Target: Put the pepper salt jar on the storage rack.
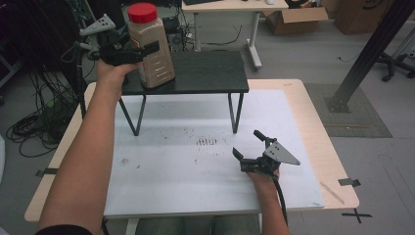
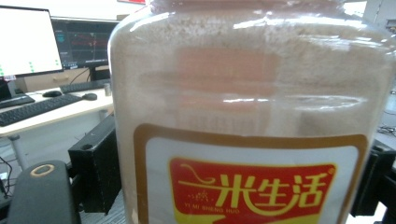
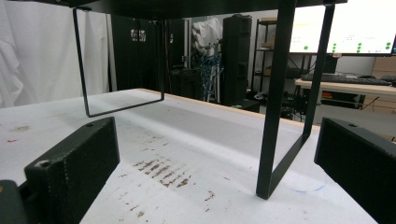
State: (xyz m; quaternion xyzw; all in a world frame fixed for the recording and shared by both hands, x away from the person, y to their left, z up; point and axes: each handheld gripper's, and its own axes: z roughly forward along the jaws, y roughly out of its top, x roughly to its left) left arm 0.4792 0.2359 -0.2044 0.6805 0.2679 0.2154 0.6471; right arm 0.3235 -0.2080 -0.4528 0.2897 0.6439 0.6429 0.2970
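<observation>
Red-capped jar (image 1: pixel 151 49) stands on your far-left shelf (image 1: pixel 205 73), left gripper (image 1: pixel 142 51) jaws loosened around it; right gripper (image 1: pixel 249 144) gapes empty.

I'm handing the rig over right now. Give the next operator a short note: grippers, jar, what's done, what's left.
Left gripper: open around the jar, jaws either side, not visibly pressing.
Right gripper: open, empty, low over the white mat near the shelf's front right leg.
Jar: upright, red lid on, at the left end of the black shelf.
Done: jar stands on the shelf.
Left: probably back the left gripper off without tipping the jar.
</observation>
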